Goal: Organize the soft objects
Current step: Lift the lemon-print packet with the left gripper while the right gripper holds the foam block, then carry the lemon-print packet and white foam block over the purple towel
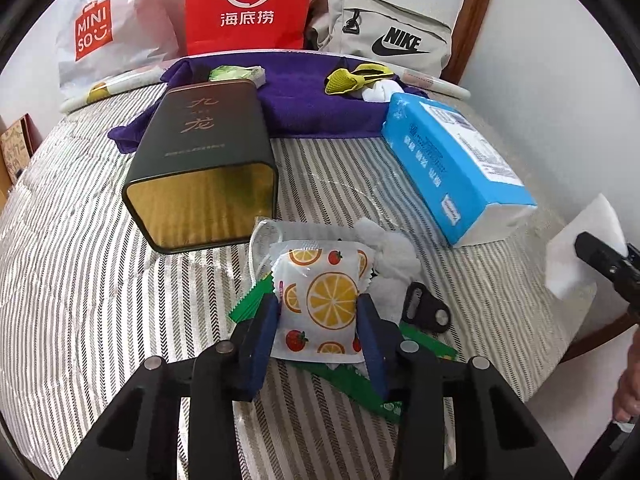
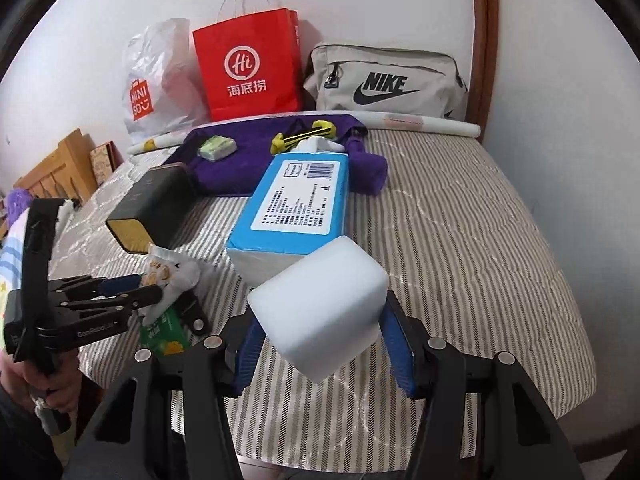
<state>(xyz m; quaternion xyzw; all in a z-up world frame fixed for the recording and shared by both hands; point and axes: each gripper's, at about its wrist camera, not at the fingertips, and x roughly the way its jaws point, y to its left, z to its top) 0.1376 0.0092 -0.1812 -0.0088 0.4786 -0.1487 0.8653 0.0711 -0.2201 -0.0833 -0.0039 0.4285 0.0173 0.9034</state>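
On a striped bedspread (image 2: pixel 460 240) by a white wall (bags lined along it), the left gripper (image 1: pixel 320 316) pinches a fruit-print packet (image 1: pixel 320 300); the right gripper (image 2: pixel 320 336) holds a white sponge (image 2: pixel 320 304)

Three bags at twelve o'clock — Miniso plastic bag (image 1: pixel 96 40), red paper bag (image 1: pixel 248 4), Nike bag (image 1: pixel 384 36) — plus one tin (image 1: pixel 204 148), one tissue pack (image 1: pixel 452 164), one purple towel (image 1: pixel 304 104), one white sponge block (image 2: pixel 320 304), one fruit-print packet (image 1: pixel 320 300).

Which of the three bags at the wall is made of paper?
The red bag in the middle, stiff with string handles. The Miniso bag is crinkled plastic; the Nike bag is fabric.
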